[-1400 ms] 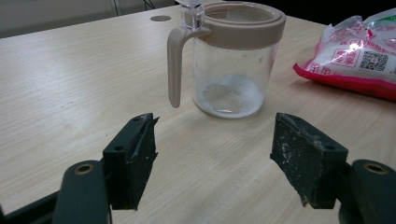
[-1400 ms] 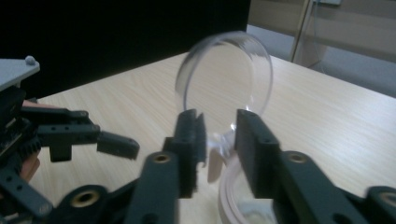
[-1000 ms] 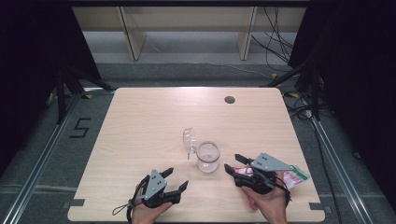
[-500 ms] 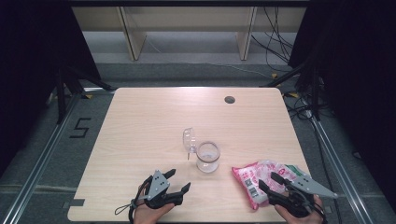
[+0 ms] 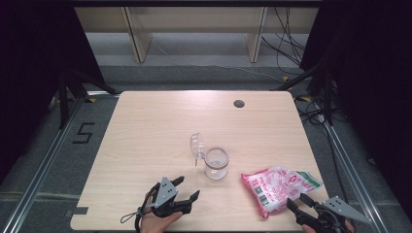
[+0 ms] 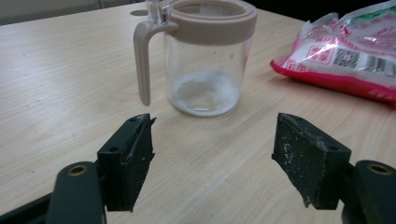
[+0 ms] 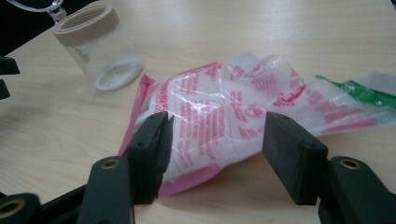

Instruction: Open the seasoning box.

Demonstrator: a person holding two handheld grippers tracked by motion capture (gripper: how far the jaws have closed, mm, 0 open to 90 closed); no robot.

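A: Item one?
B: Glass jar (image 5: 216, 163), beige collar, centre of the frame in the high view, upright on the tabletop (image 5: 155, 131); white powder at its bottom. Clear hinged lid (image 5: 196, 144) tipped open at its upper left.

A: Item two?
B: Pink-and-white plastic bag (image 5: 278, 185), lying flat to the jar's lower right, apart from it.

A: Grippers?
B: Left gripper (image 5: 187, 189), lower centre-left, jaws wide, empty, jar just beyond. Right gripper (image 5: 297, 203), lower right, jaws wide, empty, at the bag's near edge.

A: Obstructions?
B: Bare wood between left jaws and jar.

A: Surroundings?
B: Pale wood; dark grommet hole (image 5: 238, 103), upper centre. Grey floor marked "5" (image 5: 83, 132) at left, cables (image 5: 286, 29) upper right.
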